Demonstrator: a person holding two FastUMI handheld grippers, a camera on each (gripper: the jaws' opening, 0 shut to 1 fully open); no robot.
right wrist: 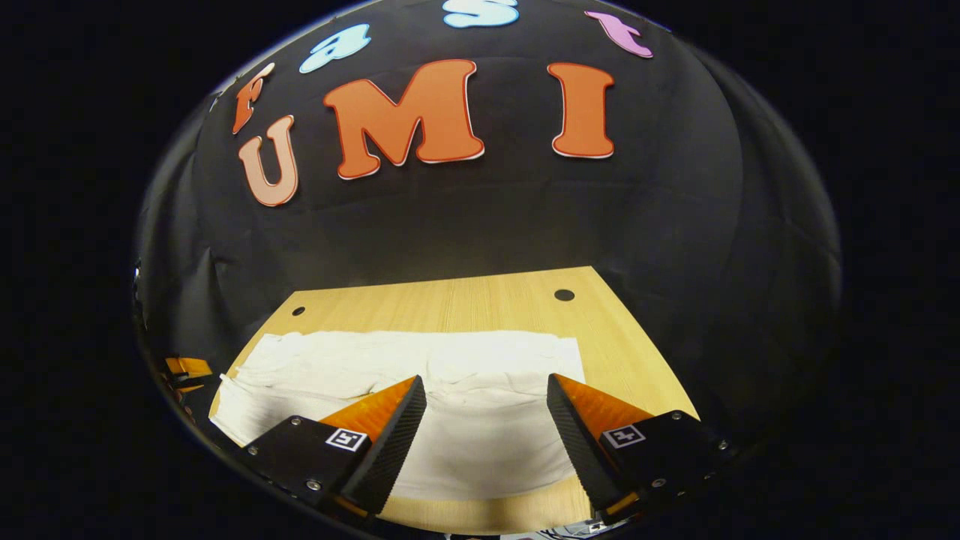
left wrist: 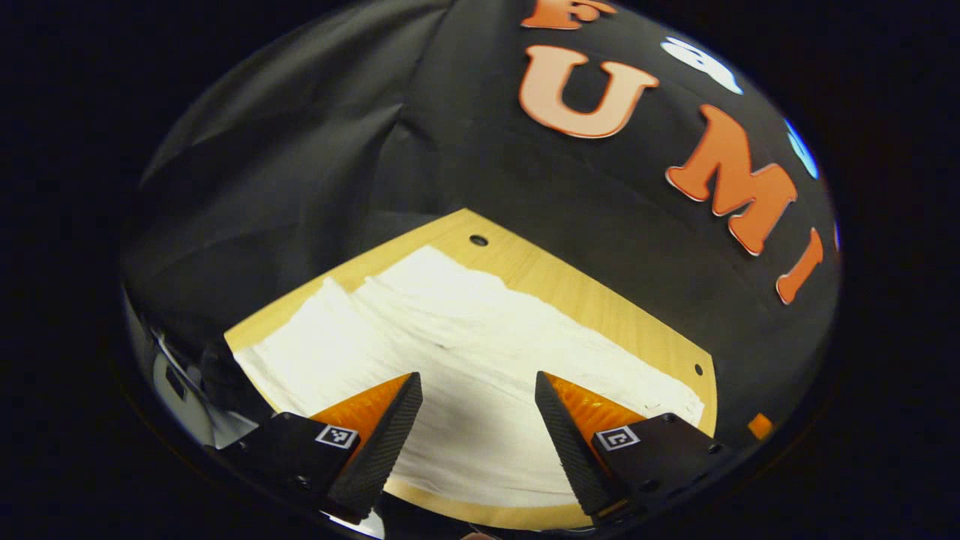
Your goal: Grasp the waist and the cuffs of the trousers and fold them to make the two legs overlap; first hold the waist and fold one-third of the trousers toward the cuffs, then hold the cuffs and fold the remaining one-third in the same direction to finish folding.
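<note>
White trousers lie spread flat across a wooden table. In the left gripper view my left gripper hovers open above the cloth, nothing between its fingers. In the right gripper view the trousers stretch from the left edge to a straight end at the right, and a dark crease marks where the two legs part. My right gripper is open above the wide part of the trousers near the table's front edge, holding nothing.
The table has small round holes near its far corners. Black cloth walls close off the back and sides. An orange object shows at the far left beyond the table's edge.
</note>
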